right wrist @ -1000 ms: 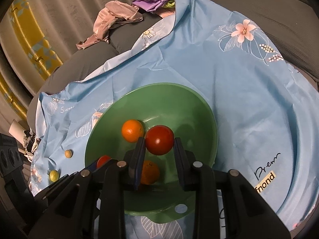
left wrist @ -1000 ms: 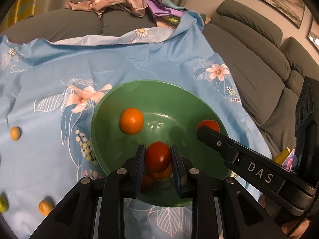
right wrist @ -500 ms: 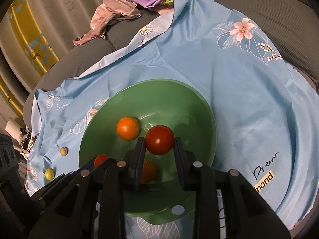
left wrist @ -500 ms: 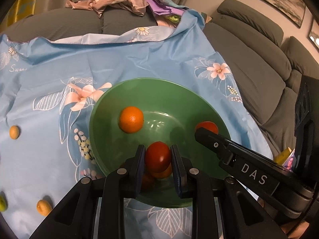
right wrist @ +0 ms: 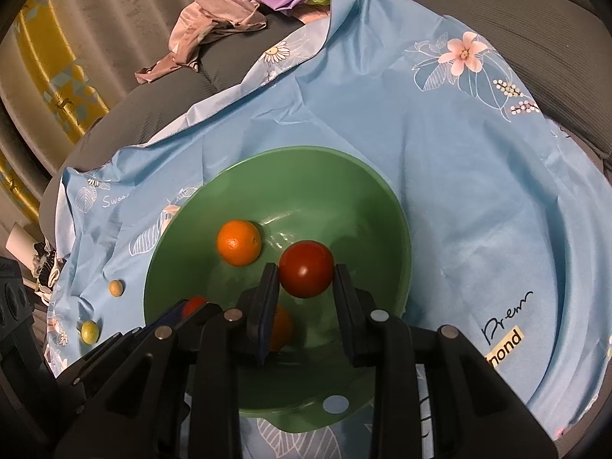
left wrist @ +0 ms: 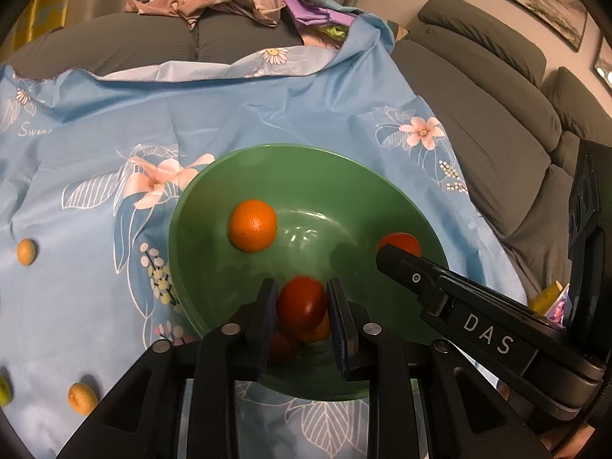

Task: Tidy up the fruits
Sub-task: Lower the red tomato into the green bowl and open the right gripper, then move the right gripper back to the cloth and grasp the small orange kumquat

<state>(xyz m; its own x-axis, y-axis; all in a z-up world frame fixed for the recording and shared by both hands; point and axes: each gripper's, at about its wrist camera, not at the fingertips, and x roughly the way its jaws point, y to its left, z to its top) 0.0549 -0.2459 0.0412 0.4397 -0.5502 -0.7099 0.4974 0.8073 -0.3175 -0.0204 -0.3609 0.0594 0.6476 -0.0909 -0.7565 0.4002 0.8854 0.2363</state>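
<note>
The left hand-held gripper (left wrist: 302,308) pinches a red tomato (left wrist: 302,304) over the green bowl (left wrist: 214,191). The right hand-held gripper (right wrist: 306,283) pinches another red tomato (right wrist: 306,273) w/ it above the bowl too, prob. to drop both in. An orange (left wrist: 252,225) sits inside.

Lighting: dim, warm indoor light from overhead; my two views share it. Glare: pale streaks on the inner floor of the green bowl (left wrist: 214,206), small highlight on the red fruit (right wrist: 306,273) in the right view. Shadows: soft, pooled under my tongs (left wrist: 302,306) in the lower bowl. Distortion: strong fisheye bending, black vignette in all corners. Focus: centre fairly sharp; my tongs' near bodies at the lower frame soft; fruit under the left tongs murky.
</note>
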